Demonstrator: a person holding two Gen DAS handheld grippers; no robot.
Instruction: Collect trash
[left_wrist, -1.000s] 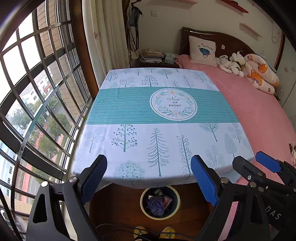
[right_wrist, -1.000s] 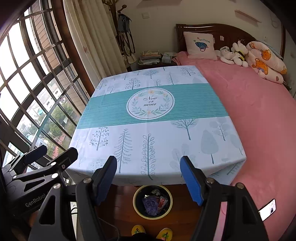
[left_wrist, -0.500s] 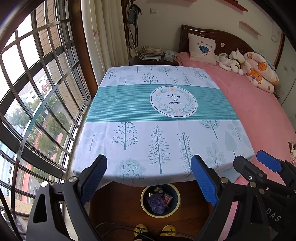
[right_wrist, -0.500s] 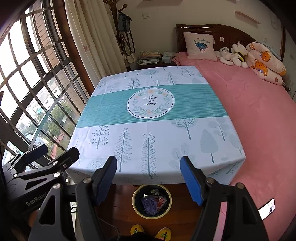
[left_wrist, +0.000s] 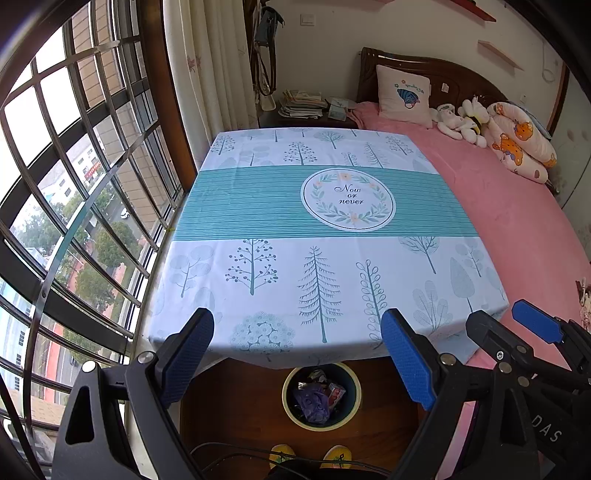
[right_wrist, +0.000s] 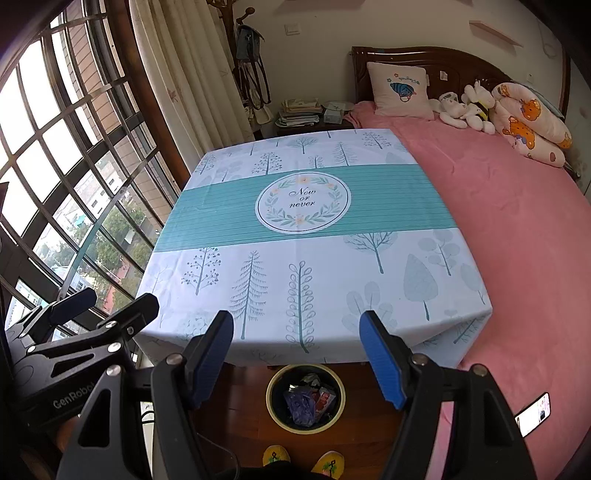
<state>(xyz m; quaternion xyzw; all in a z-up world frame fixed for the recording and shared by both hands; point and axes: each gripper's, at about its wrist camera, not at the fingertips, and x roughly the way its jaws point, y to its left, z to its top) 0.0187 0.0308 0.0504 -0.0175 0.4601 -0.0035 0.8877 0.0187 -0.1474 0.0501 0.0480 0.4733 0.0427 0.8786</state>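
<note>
Left gripper: jaws wide apart, nothing between them, held over the counter's near edge.
Right gripper: jaws wide apart, empty, beside the left one.
Trash: purple and red wrappers inside the bin, on the floor under the near edge.
Counter: tree-print cloth, bare.

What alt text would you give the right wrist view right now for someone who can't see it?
The right gripper, jaws open and empty, points down at a table under a tree-print tablecloth; a trash bin holding wrappers stands on the wood floor below its near edge. The left gripper is at lower left, a pink bed to the right.
</note>
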